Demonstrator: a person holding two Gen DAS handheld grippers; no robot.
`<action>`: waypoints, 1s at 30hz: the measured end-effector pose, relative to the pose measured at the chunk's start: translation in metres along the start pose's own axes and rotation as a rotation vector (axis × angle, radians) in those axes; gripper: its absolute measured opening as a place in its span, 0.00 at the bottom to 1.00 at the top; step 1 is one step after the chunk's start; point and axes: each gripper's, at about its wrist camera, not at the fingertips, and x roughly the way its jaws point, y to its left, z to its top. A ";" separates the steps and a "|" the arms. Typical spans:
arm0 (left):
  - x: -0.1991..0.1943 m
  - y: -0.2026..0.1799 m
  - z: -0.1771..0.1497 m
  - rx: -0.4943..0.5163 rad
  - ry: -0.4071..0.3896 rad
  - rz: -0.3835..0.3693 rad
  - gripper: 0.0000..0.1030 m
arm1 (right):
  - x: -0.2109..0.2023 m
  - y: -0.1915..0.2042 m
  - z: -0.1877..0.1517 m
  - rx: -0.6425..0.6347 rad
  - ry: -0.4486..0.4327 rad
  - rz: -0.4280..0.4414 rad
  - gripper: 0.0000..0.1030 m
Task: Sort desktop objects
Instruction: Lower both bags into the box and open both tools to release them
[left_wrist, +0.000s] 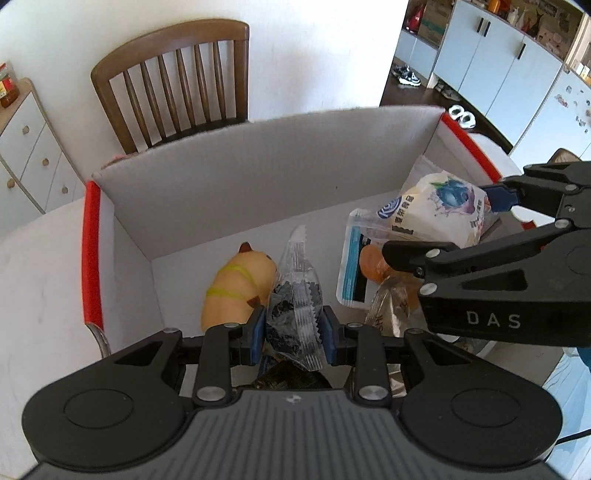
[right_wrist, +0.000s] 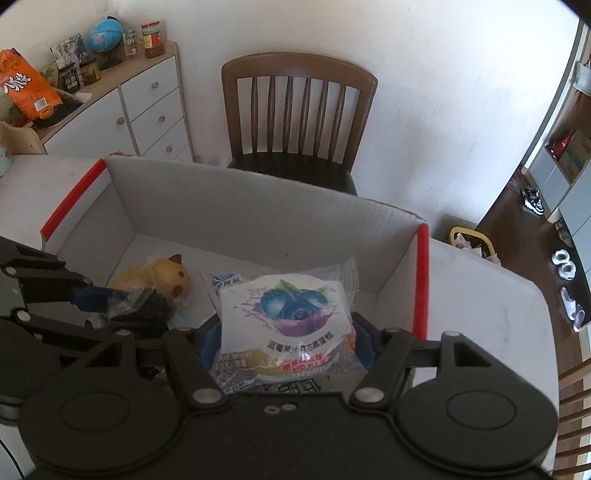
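Observation:
An open white cardboard box (left_wrist: 236, 184) with red edges sits on the white table; it also shows in the right wrist view (right_wrist: 258, 206). My left gripper (left_wrist: 293, 328) is shut on a clear packet of dark snacks (left_wrist: 295, 306) and holds it over the box. My right gripper (right_wrist: 286, 339) is shut on a blueberry cake packet (right_wrist: 291, 317), also over the box; that packet shows in the left wrist view (left_wrist: 439, 214). Inside the box lie a yellow toy animal (left_wrist: 236, 291), a white and blue pouch (left_wrist: 354, 266) and an orange item (left_wrist: 373, 262).
A wooden chair (right_wrist: 299, 122) stands behind the table. A white drawer cabinet (right_wrist: 147, 107) with jars and a globe is at the back left. A yellow-rimmed bin (right_wrist: 471, 240) sits on the floor to the right.

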 end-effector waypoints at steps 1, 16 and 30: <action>0.002 0.001 -0.001 -0.004 0.006 -0.005 0.28 | 0.001 0.000 -0.001 0.000 0.002 -0.001 0.66; 0.017 0.009 0.001 -0.027 0.067 -0.032 0.28 | 0.011 0.000 -0.005 0.007 0.015 -0.007 0.69; 0.005 0.014 0.004 -0.045 0.037 -0.018 0.65 | 0.005 -0.005 -0.004 0.037 0.004 -0.005 0.78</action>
